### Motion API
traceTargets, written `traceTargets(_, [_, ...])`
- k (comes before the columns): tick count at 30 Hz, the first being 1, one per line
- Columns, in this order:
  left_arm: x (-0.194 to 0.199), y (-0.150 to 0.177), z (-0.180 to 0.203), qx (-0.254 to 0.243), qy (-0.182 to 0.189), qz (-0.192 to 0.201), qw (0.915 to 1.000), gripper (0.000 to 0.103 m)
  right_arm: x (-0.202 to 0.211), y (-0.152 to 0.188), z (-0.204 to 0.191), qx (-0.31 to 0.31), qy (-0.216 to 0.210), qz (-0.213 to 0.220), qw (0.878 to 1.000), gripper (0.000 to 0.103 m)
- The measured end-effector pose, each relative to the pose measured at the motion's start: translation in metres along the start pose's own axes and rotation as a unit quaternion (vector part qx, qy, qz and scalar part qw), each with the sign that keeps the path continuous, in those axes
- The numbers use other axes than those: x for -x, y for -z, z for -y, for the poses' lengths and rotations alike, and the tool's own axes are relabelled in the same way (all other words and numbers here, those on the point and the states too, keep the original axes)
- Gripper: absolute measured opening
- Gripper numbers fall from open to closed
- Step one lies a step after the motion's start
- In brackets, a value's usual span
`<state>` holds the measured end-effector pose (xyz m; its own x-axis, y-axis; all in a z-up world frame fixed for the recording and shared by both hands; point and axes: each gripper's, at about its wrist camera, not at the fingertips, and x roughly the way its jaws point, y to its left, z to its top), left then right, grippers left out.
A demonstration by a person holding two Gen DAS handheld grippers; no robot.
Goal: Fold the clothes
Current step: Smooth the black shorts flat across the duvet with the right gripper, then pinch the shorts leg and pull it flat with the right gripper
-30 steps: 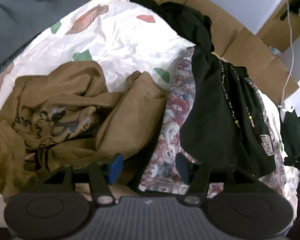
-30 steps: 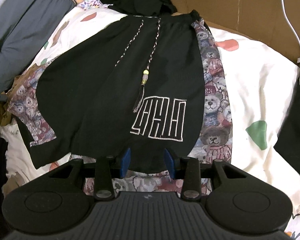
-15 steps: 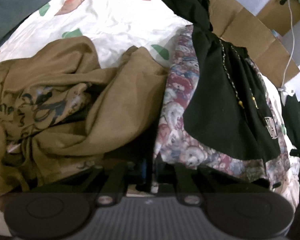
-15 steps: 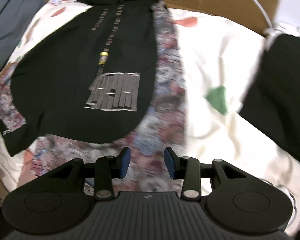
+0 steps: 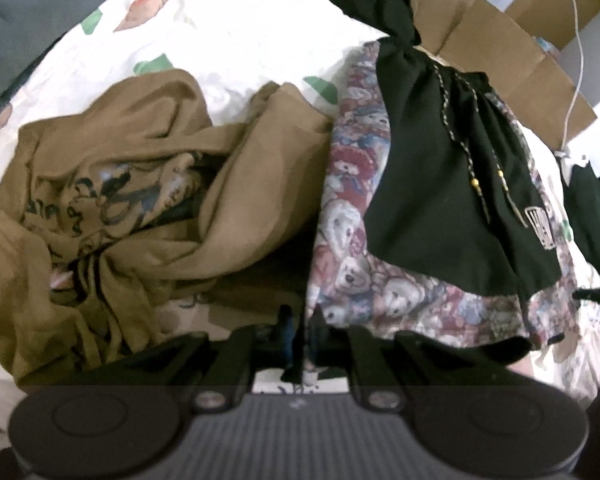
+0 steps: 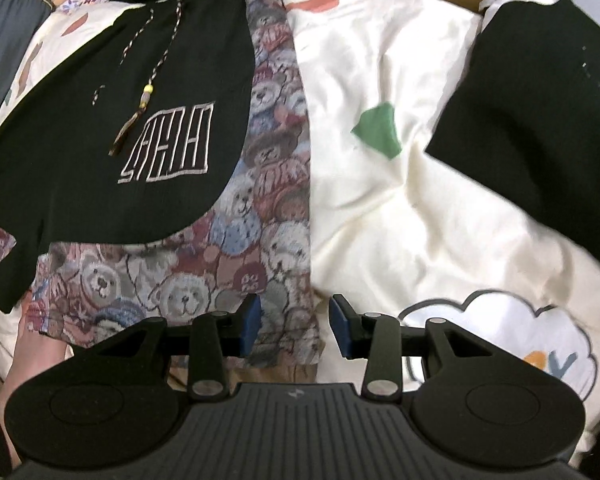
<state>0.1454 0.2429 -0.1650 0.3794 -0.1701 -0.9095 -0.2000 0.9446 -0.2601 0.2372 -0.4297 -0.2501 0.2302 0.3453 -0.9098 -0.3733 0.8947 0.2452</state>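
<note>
Laid flat on the bed point(image 6: 380, 220), waistband at the far end: bear-print garment point(image 6: 268, 184), ready for folding. Left tongs point(image 5: 298, 336) just closed, all but shut, seemingly pinching the near left hem corner. Right tongs point(image 6: 294, 324) closing too, yet with a gap left, near right corner between the pads, not pressed. Both corners taken, probably, to lift the hem evenly toward the waistband. Crumpled brown shirt point(image 5: 140, 200) alongside, unfolded.
</note>
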Motion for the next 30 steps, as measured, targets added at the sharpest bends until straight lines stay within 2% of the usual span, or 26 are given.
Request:
traceTargets(1, [0.003,-0.001,0.0,0.001,-0.004,0.004,1.0,0.012,-0.001,0.002,-0.001,0.002,0.0,-0.001,1.0,0.005])
traceTargets(3, [0.009,-0.003,-0.002,0.004,-0.014,0.012,0.9998,0.014,0.003,0.004,-0.002,0.007,-0.005,0.007,1.0,0.003])
traceTargets(5, [0.022,-0.005,-0.003,0.012,-0.028,0.035,0.9989,0.023,0.01,0.005,-0.001,0.006,-0.01,0.016,1.0,0.003])
traceTargets(9, [0.04,-0.009,0.001,0.013,-0.03,0.073,0.9968,0.032,0.03,0.003,0.006,-0.006,-0.021,0.038,0.999,0.002])
traceTargets(14, [0.047,-0.021,0.024,-0.013,-0.011,0.095,0.9953,0.033,0.068,-0.011,-0.009,-0.001,-0.047,0.082,0.996,0.002])
traceTargets(19, [0.042,-0.028,0.045,-0.03,0.012,0.097,0.9948,0.033,0.088,-0.034,-0.048,0.046,-0.087,0.103,0.99,0.002])
traceTargets(24, [0.037,-0.029,0.06,-0.041,0.032,0.094,0.9942,0.033,0.074,-0.044,-0.102,0.095,-0.125,0.09,0.983,0.002])
traceTargets(30, [0.033,-0.026,0.059,-0.036,0.042,0.087,0.9947,0.033,0.033,-0.044,-0.136,0.103,-0.144,0.065,0.982,0.002])
